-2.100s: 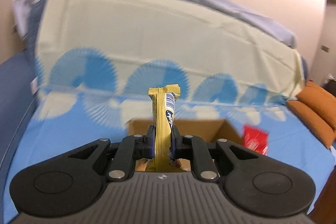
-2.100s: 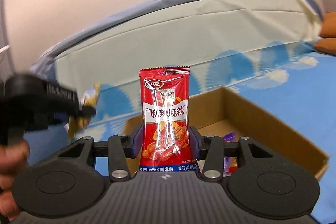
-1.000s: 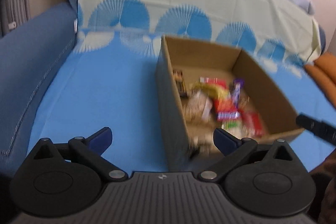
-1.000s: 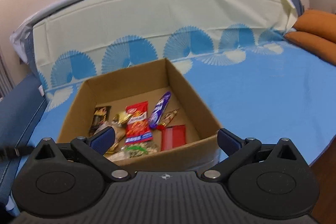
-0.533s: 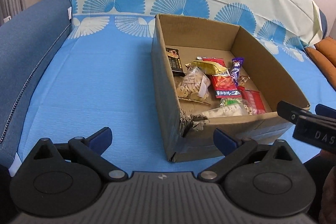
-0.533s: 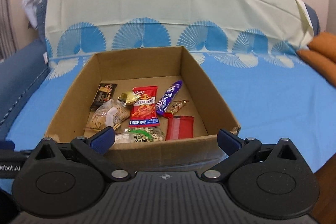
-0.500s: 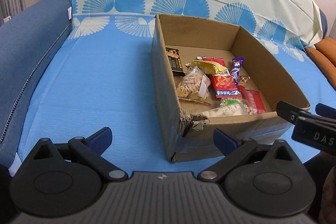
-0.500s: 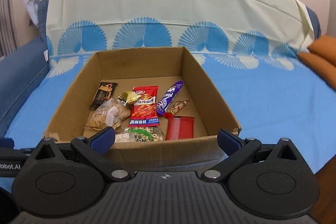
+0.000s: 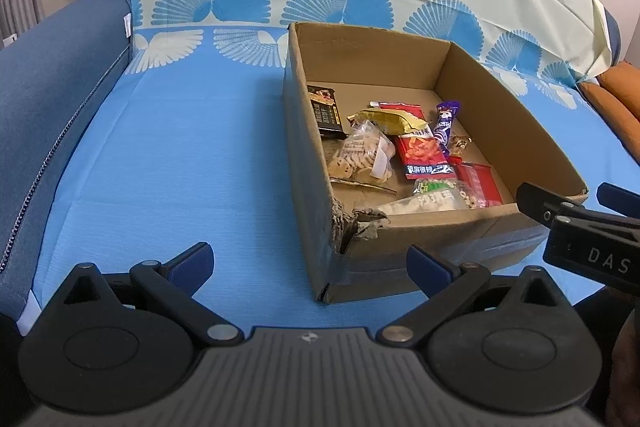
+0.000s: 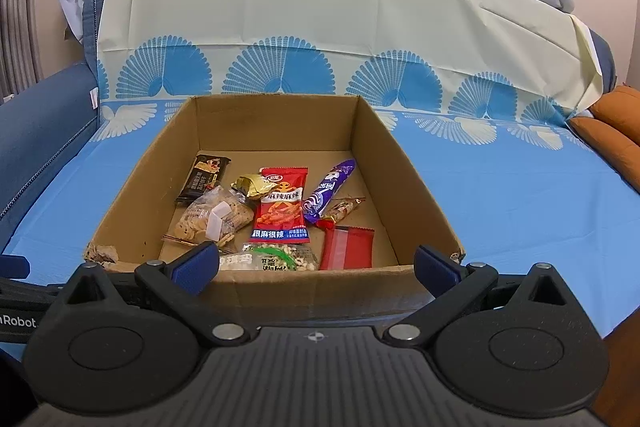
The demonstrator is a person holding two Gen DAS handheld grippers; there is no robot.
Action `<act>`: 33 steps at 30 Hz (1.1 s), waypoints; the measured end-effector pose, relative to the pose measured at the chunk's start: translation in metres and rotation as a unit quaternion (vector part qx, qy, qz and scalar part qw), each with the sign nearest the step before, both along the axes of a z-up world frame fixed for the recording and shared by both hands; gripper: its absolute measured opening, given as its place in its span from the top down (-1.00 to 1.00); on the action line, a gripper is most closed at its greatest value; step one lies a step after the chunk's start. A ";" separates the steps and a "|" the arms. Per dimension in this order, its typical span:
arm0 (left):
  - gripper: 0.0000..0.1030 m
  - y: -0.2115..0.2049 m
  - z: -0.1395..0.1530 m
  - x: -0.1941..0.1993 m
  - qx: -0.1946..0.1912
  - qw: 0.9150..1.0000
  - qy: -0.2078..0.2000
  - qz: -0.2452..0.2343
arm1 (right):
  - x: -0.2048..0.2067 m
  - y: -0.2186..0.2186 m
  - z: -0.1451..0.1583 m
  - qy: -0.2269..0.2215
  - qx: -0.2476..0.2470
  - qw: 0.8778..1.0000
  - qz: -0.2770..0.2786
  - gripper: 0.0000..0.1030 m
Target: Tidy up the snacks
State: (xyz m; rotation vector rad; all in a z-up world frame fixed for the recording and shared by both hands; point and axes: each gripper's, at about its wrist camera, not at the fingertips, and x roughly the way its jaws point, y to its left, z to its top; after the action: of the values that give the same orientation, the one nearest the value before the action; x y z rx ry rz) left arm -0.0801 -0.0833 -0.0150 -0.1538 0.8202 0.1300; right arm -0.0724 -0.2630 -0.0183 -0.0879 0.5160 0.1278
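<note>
Two seconds earlier a yellow bar was clamped in the left claw (image 9: pixel 310 263) and a red chilli-strip packet (image 10: pixel 283 205) in the right claw (image 10: pixel 316 265); both have since been dropped into the open brown cardboard box (image 10: pixel 400 155), and both claws are now held apart and empty, drawn back short of the box's near wall.

The snacks are seen lying loose on the box floor: a clear bag of biscuits (image 10: pixel 214 217), a purple wrapped bar (image 10: pixel 328 191), a flat red sachet (image 10: pixel 348 249), a dark packet (image 10: pixel 204 179).

No snack is seen left on the blue patterned bedsheet (image 9: pixel 180 155), so the task is judged near done. If tidying is wanted, the packets should be gripped by their flat edges.

The torn near-left box corner (image 9: pixel 352 223) could catch a finger, and the right claw is seen just beside the box's near right corner in the left view. Orange cushions (image 10: pixel 612 135) lie well apart.
</note>
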 end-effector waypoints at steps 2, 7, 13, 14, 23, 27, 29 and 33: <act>-0.99 -0.001 0.000 0.001 0.000 1.000 0.000 -0.002 | 0.000 0.000 0.000 -0.001 -0.001 1.000 0.001 -0.99; -0.99 -0.001 0.000 0.001 0.000 1.000 0.001 -0.002 | 0.000 0.001 0.000 -0.003 -0.005 1.000 0.003 -0.99; -0.99 -0.003 0.000 0.000 0.003 1.000 0.002 -0.005 | -0.001 0.002 -0.001 -0.004 -0.008 1.000 0.004 -0.99; -0.99 -0.003 0.000 0.000 0.003 1.000 0.003 -0.005 | -0.001 0.003 -0.001 -0.004 -0.009 1.000 0.005 -0.99; -0.99 -0.003 -0.001 0.001 0.002 1.000 0.004 -0.005 | 0.000 0.004 -0.001 -0.005 -0.014 1.000 0.005 -0.99; -0.99 -0.002 -0.001 0.002 0.002 1.000 0.004 -0.005 | 0.000 0.004 -0.001 -0.005 -0.015 1.000 0.005 -0.99; -0.99 -0.002 -0.001 0.002 0.001 1.000 0.005 -0.005 | 0.000 0.004 -0.001 -0.005 -0.015 1.000 0.005 -0.99; -0.99 -0.003 -0.001 0.002 0.002 1.000 0.004 -0.005 | 0.000 0.004 -0.001 -0.006 -0.016 1.000 0.005 -0.99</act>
State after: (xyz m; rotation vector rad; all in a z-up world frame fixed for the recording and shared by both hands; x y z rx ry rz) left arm -0.0783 -0.0859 -0.0164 -0.1454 0.8291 0.1230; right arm -0.0726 -0.2592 -0.0192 -0.1223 0.5066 0.1284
